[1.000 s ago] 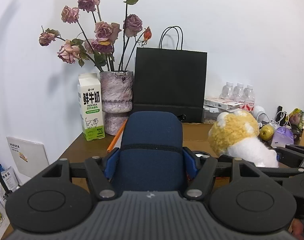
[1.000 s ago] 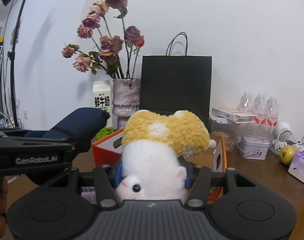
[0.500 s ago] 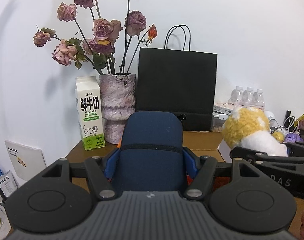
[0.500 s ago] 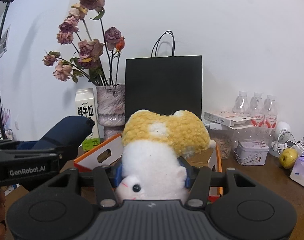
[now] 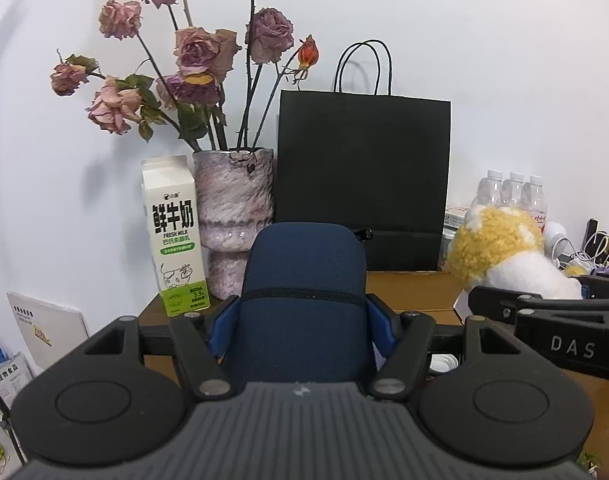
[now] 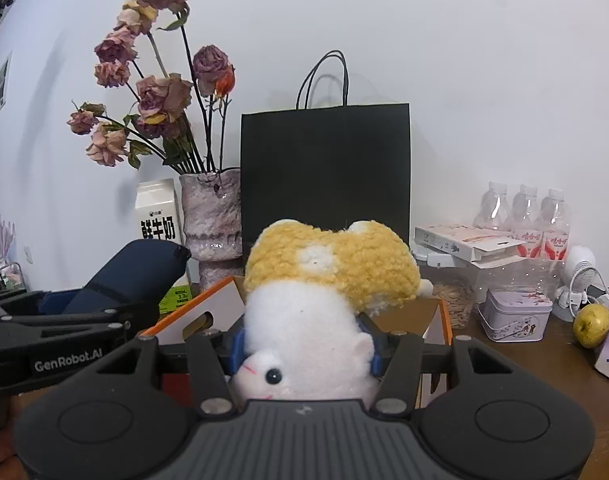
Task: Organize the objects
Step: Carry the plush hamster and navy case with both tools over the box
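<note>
Navy pouch [image 5: 304,300] sits upright, pinched between the left gripper [image 5: 302,326] pads, in front of the vase [image 5: 234,216] and black bag [image 5: 364,176]. From the right wrist, the plush toy [image 6: 324,300] is clamped, face toward the camera, by the right gripper [image 6: 304,350] above the open cardboard box [image 6: 436,320]; 3 bottles [image 6: 524,216] stand behind.

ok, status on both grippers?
Left gripper shut on navy pouch. Right gripper shut on plush hamster. Open cardboard box below, nothing blocking.

Both wrist views face the wall from close, side by side, sharing the black bag [image 5: 364,184] [image 6: 324,172]
</note>
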Action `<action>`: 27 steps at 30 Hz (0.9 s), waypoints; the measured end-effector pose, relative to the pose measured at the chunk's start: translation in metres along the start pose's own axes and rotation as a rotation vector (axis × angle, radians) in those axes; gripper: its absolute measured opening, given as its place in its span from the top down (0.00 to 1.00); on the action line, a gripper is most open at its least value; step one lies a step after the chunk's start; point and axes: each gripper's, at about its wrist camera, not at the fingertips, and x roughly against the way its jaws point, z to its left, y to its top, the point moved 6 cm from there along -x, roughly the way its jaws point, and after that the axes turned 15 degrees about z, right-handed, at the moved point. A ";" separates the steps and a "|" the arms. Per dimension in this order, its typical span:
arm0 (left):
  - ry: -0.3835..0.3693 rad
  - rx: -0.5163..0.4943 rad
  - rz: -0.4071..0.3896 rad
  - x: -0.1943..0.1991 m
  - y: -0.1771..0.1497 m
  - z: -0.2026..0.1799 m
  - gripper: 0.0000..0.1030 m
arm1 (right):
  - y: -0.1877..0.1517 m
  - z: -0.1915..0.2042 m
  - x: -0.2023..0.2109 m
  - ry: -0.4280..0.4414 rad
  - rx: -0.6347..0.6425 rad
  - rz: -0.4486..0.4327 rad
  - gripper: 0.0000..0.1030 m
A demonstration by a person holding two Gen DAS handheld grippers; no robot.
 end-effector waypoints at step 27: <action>-0.019 -0.019 0.069 -0.076 0.024 0.000 0.35 | 0.022 -0.026 -0.073 -0.008 -0.016 0.089 0.49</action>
